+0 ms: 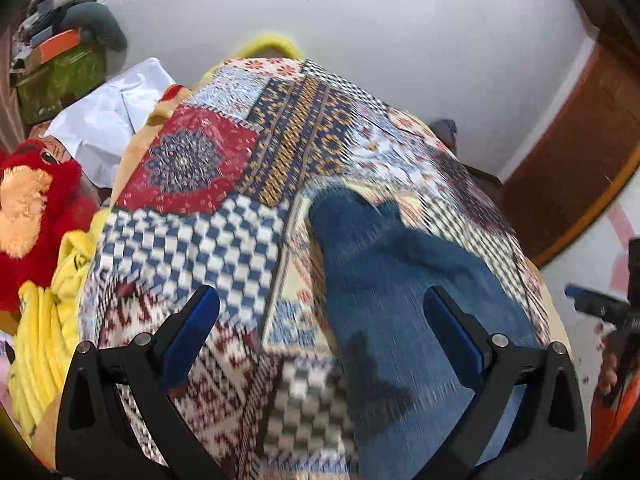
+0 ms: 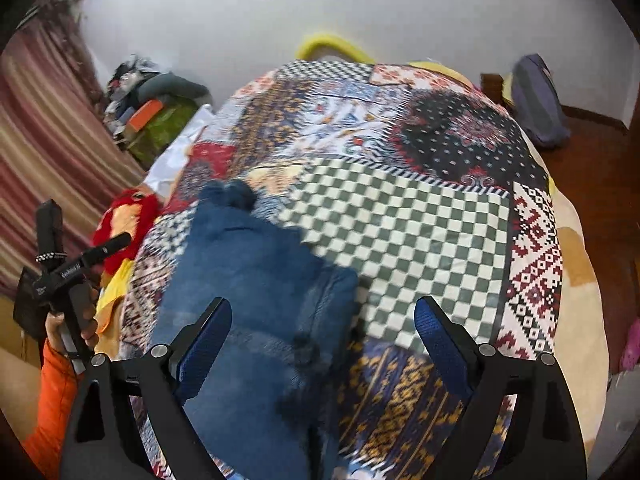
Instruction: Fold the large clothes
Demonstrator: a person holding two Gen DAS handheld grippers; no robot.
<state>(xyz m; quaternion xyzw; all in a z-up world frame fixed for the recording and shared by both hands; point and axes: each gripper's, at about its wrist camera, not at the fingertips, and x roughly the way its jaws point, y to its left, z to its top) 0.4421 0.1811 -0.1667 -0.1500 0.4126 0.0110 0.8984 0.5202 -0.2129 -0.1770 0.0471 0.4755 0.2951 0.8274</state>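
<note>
1. Two grippers hover over a bed spread with a patchwork bedsheet (image 1: 224, 240); neither holds anything.
2. Far left of the left gripper (image 1: 320, 332): a red plush toy (image 1: 36, 208) and yellow cloth (image 1: 44, 320), both off the sheet's edge.
3. Left gripper: jaws spread wide, nothing between the pads. The blue denim garment (image 1: 404, 280) lies ahead and to its right, passing under the right finger.
4. Right gripper (image 2: 324, 340): jaws also wide, released. The denim lies ahead and to its left, passing under the left finger, flat on the sheet; green-check patch (image 2: 400, 220) ahead to its right.
5. Garment looks like jeans, already doubled lengthwise, though motion blur leaves that uncertain.
6. Handling, as judged: denim is heavy for cloth, fairly stiff, not slippery, not fragile; it should hold a crease and hang straight when lifted.
7. Best hold: one gripper at each corner of the near end, pinching through all layers at the thick seam, then carry that end over toward the far, narrow end.
8. Risk: catching the sheet with the denim.
</note>
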